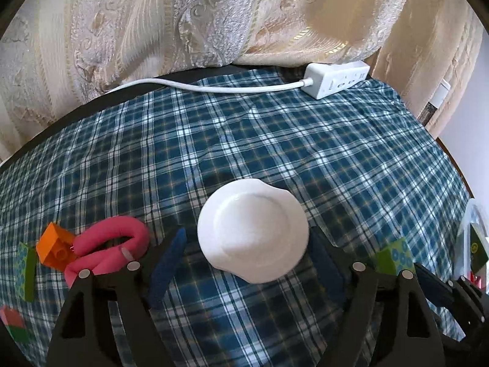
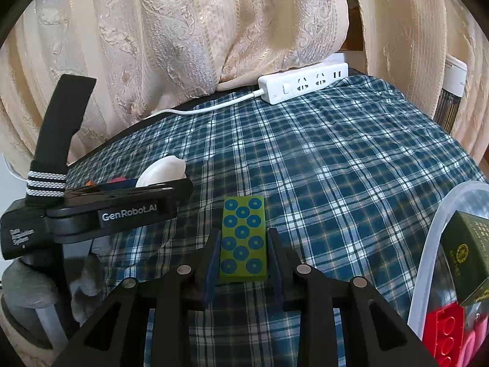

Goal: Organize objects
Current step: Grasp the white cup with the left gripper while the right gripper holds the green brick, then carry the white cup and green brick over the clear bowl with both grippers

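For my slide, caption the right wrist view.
Right gripper shut on a green dotted block above the plaid cloth, clear bin at right.

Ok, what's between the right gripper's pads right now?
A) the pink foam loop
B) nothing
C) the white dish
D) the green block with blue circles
D: in the right wrist view the right gripper is closed on the green block with blue circles, its pads pressing both long sides.

Dish (image 1: 253, 232) mid-cloth (image 1: 275, 140), curler (image 1: 107, 244) left of it, power strip (image 1: 336, 81) behind.
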A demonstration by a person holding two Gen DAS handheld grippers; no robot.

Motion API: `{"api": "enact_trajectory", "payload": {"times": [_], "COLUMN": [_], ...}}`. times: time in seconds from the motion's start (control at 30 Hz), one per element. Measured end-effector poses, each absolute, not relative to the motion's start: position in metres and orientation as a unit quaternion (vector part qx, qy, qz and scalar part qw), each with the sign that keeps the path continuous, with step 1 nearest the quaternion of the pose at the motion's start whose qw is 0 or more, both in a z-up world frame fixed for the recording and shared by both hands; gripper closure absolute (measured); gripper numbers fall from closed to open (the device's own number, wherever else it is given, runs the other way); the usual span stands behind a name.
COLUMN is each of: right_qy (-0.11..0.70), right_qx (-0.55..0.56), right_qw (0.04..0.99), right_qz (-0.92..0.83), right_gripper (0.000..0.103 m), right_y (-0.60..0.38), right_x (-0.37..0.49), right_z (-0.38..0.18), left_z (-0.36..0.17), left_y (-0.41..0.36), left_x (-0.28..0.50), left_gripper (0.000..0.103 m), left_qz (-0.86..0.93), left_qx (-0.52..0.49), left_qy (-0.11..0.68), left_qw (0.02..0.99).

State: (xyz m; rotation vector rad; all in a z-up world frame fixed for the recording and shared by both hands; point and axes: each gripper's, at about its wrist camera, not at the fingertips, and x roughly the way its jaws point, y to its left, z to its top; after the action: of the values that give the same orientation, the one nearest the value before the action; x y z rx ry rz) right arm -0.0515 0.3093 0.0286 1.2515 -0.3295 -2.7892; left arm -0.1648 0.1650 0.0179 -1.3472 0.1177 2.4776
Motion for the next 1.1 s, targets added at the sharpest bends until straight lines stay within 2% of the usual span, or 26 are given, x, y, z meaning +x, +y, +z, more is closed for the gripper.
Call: {"api": "enact_trajectory", "payload": {"times": [0.3, 0.37, 0.43, 1.1], "right_qy": [-0.101, -0.101, -0.100, -0.102], "right_qx": [0.405, 0.405, 0.406, 0.401], "right_qw": [0.036, 0.036, 0.034, 0.029], "right_qz": [-0.908, -0.908, -0.908, -0.910], "right_gripper": [0.072, 0.072, 0.072, 0.072], "right_y": [0.305, 0.305, 0.305, 0.307], "right_x": [-0.050, -0.051, -0.051, -0.051], "right_z": [0.029, 0.028, 0.028, 0.027], "left_z": [0.016, 0.016, 0.017, 0.038], "left_y": [0.166, 0.166, 0.165, 0.152], "left_x": [-0.165, -0.164, -0.163, -0.110], "left_gripper": [0.024, 0.033, 0.036, 0.036], "left_qz": [0.873, 0.874, 0.876, 0.889], "left_qx": [-0.459, -0.457, -0.456, -0.431], "left_qy": [0.050, 0.052, 0.050, 0.047], "left_qw": [0.153, 0.153, 0.151, 0.147]}}
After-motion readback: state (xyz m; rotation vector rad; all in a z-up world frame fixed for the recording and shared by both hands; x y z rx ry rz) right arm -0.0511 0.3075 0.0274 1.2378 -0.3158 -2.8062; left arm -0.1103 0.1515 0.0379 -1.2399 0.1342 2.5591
